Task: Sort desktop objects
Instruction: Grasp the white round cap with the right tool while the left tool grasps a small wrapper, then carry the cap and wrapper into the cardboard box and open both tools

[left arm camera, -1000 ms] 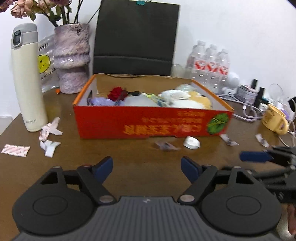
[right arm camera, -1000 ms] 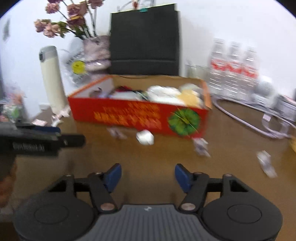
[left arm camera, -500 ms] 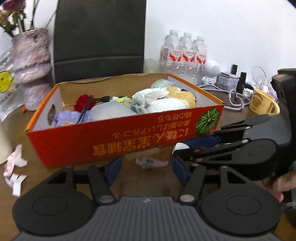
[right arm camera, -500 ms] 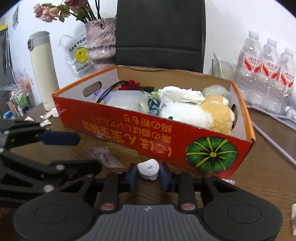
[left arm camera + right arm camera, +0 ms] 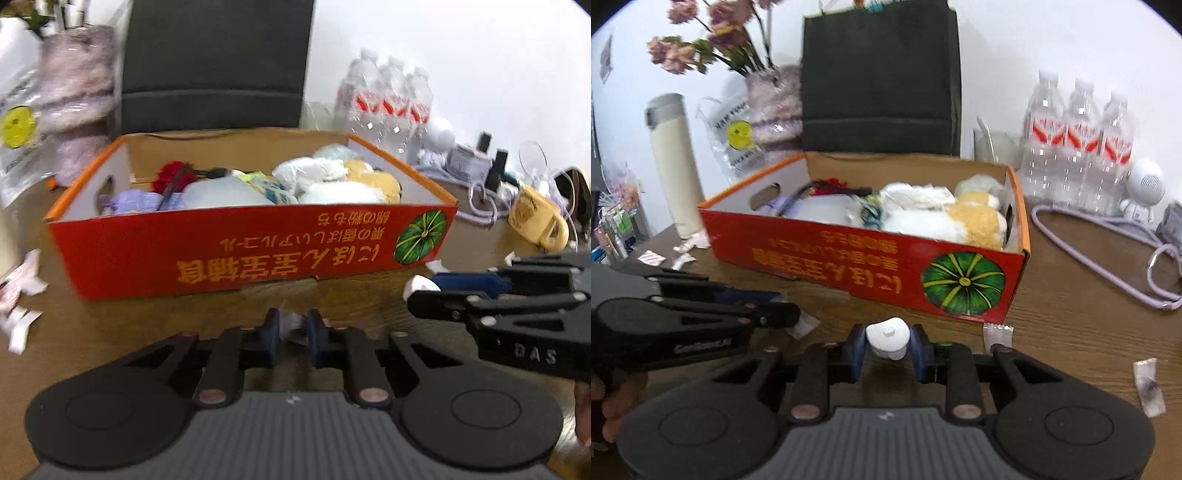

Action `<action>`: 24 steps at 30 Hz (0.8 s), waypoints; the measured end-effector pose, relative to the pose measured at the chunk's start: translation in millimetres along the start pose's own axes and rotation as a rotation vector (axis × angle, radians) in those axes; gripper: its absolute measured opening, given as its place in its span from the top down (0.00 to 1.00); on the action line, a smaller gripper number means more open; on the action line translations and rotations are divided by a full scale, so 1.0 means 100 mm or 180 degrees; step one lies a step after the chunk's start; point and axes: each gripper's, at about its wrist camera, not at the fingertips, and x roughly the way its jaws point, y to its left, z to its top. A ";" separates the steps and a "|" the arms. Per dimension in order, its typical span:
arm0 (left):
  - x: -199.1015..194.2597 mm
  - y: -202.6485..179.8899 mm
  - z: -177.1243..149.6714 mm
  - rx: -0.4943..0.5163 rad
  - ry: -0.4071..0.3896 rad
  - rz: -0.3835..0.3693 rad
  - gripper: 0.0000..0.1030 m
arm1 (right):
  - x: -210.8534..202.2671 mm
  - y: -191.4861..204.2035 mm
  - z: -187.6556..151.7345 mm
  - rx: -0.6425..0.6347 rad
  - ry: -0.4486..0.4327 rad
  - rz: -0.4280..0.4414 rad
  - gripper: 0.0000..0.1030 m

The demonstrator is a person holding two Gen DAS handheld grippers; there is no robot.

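Observation:
A red cardboard box (image 5: 240,254) full of soft toys and packets stands mid-table. Just in front of it, my left gripper (image 5: 292,332) has its jaws closing, and the blue pads press on a crumpled clear wrapper (image 5: 293,320) lying on the wood. My right gripper (image 5: 887,343) is shut on a small white plastic piece (image 5: 888,332), held a little above the table near the box's pumpkin corner. In the left wrist view the right gripper (image 5: 424,290) comes in from the right with the white piece (image 5: 416,286) at its tip. The left gripper (image 5: 786,308) shows at the left of the right wrist view.
Loose wrappers (image 5: 997,332) lie right of the box, torn paper scraps (image 5: 22,295) left of it. A cream flask (image 5: 677,166), a flower vase (image 5: 772,103) and a black bag (image 5: 879,81) stand behind. Water bottles (image 5: 1078,147), a purple cable (image 5: 1108,229) and a yellow mug (image 5: 535,218) crowd the right.
My left jaws have gone from wide apart to pinching the clear wrapper. The right jaws closed on the white piece and have since drawn back from the box with it.

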 end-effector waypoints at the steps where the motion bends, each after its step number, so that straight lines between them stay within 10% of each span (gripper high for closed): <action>1: -0.11 0.00 -0.02 -0.0057 -0.0044 -0.0001 0.85 | -0.08 0.05 -0.01 -0.0025 -0.0040 0.0015 0.76; 24: -2.42 -0.09 -0.71 -0.0353 -0.0891 0.0545 0.85 | -1.74 1.02 -0.42 -0.0008 -0.0765 0.0068 0.76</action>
